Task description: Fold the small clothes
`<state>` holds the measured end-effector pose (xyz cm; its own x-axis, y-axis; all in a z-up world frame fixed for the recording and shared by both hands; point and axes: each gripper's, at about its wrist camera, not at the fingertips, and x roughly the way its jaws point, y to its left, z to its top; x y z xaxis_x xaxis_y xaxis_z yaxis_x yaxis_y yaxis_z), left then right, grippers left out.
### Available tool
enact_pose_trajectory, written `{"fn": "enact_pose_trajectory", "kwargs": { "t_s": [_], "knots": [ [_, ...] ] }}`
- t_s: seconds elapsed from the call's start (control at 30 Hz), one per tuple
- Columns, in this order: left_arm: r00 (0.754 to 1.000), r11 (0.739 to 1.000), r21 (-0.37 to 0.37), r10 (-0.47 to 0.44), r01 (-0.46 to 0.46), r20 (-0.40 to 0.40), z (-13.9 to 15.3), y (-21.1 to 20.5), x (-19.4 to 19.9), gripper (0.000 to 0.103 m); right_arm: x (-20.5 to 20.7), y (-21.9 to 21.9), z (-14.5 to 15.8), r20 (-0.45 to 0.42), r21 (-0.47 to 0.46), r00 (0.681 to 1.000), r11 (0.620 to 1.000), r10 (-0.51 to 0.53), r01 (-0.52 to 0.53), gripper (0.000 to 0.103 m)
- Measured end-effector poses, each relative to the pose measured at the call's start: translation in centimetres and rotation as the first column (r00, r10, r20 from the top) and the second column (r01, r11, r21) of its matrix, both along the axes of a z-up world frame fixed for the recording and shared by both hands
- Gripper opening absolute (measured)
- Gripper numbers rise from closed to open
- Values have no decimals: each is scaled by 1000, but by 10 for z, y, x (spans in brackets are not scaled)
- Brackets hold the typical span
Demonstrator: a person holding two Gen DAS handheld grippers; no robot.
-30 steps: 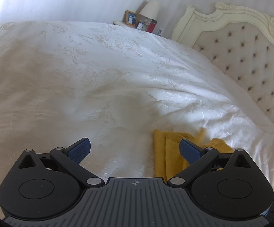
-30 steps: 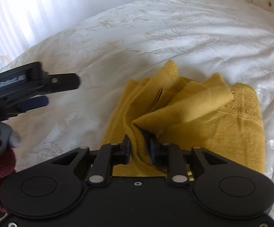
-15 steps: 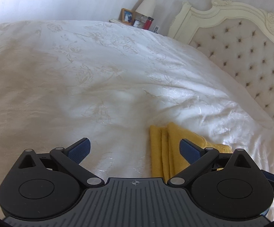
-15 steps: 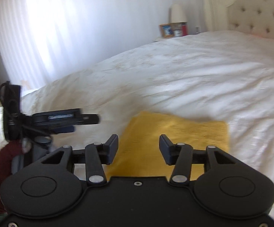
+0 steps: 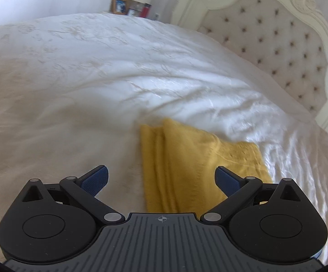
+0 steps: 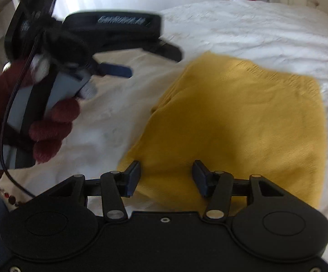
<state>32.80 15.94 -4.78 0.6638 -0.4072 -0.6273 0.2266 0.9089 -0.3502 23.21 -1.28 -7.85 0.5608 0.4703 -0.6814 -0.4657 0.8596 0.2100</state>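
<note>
Your left gripper (image 5: 161, 178) spread wide, holding nothing, yellow garment (image 5: 200, 163) folded between and beyond its fingers, your right gripper (image 6: 166, 176) released above its near edge.

My right claw (image 6: 166, 178) has let go and spread open. The yellow garment (image 6: 243, 122) now lies folded flat, no longer bunched up.

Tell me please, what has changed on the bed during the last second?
The right gripper let go of the yellow garment and drew back, open. The garment dropped from a raised bunch into a flat folded rectangle. The left gripper moved closer to the garment's edge. It stayed open and empty; the white bedspread is unchanged.
</note>
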Motion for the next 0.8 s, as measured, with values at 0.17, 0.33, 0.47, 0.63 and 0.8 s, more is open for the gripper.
{"fn": "enact_pose_trajectory", "kwargs": {
  "t_s": [0.17,0.33,0.47,0.63,0.8],
  "knots": [
    [997,997,-1,-74,74,13,-6,-21,-3,101,-5,-1,-6,15,38,1000,999,-20,19,59],
    [997,995,-51,-79,80,23,-12,-23,-5,88,-6,-5,-11,29,69,999,997,-28,26,59],
    [997,995,-66,-67,69,33,-13,-20,-6,78,-9,-4,-13,52,64,998,998,-22,19,59],
    [999,999,-30,-29,28,-26,-13,-19,5,76,-12,-9,-17,71,88,997,996,-22,15,59],
    [997,996,66,-64,61,43,2,-35,3,73,-21,-16,-18,85,99,996,995,-13,5,59]
  ]
}}
